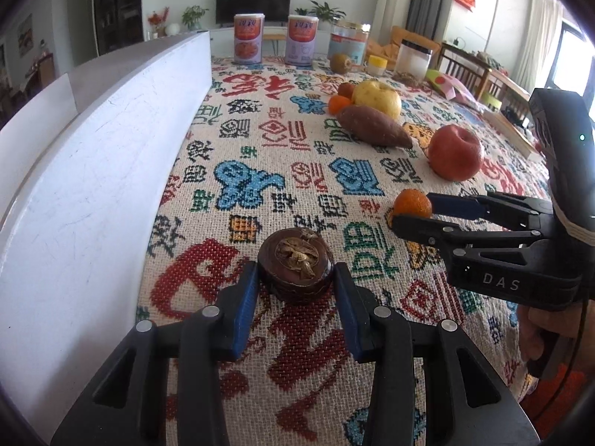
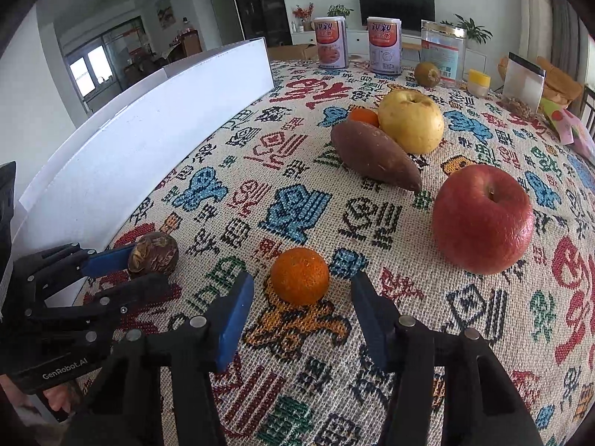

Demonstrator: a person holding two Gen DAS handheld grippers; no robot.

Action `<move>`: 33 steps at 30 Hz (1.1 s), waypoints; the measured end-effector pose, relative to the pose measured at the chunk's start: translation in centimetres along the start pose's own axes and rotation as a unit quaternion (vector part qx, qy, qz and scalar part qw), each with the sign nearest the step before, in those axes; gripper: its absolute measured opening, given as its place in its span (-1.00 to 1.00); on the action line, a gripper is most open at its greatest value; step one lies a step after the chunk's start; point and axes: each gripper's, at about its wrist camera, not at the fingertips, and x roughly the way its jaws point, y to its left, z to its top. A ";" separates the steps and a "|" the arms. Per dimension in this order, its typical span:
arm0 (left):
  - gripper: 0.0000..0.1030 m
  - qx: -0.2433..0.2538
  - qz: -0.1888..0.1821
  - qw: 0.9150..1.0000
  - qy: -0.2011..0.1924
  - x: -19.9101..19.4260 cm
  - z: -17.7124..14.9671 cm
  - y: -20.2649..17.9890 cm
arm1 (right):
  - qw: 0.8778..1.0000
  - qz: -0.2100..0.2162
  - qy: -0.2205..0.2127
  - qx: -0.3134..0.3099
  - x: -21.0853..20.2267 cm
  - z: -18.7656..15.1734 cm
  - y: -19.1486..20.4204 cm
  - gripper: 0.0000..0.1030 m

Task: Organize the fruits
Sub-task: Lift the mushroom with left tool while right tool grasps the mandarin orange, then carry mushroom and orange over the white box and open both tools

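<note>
Left hand-held gripper (image 1: pixel 295 278) pinches the brown fruit (image 1: pixel 296 269) on the desk (image 1: pixel 260 156) by the white box (image 1: pixel 111 148); right hand-held gripper (image 2: pixel 302 293) straddles the tangerine (image 2: pixel 299 275), pads apart from it; centre, close gently, lift straight.

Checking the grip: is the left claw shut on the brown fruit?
Shut on it: the left claw's blue pads touch both sides of the brown fruit.

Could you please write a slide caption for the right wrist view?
Right gripper straddles a small orange, pads not touching, while the left gripper clamps a brown wrinkled fruit beside the white box.
</note>
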 end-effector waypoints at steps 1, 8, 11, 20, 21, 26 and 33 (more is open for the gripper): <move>-0.20 -0.003 -0.003 1.000 0.000 -0.3 0.0 0.0 | 1.000 -0.008 -0.006 -0.007 0.0 -0.1 0.0 -0.05; -0.20 -0.039 -0.051 0.998 0.000 -3.5 0.5 -0.1 | 1.000 0.013 -0.007 0.006 -1.3 -0.3 -0.4 -0.43; -0.20 -0.057 -0.095 0.994 -0.008 -7.2 1.2 0.0 | 0.998 0.036 -0.016 0.051 -3.5 0.1 -0.9 -0.43; -0.20 -0.106 -0.045 0.990 -0.077 -17.3 2.6 7.0 | 0.984 0.164 -0.053 0.046 -9.7 5.8 6.5 -0.43; -0.20 -0.119 -0.022 0.990 -0.077 -17.2 2.6 8.4 | 0.982 0.181 -0.049 0.030 -9.7 6.3 8.4 -0.43; -0.20 -0.179 0.069 0.980 -0.042 -14.5 0.9 14.9 | 0.971 0.236 -0.012 -0.034 -8.1 7.7 17.3 -0.42; -0.18 -0.205 0.121 0.971 -0.015 -12.3 -1.0 17.7 | 0.971 0.223 0.026 -0.086 -4.5 7.5 23.8 -0.40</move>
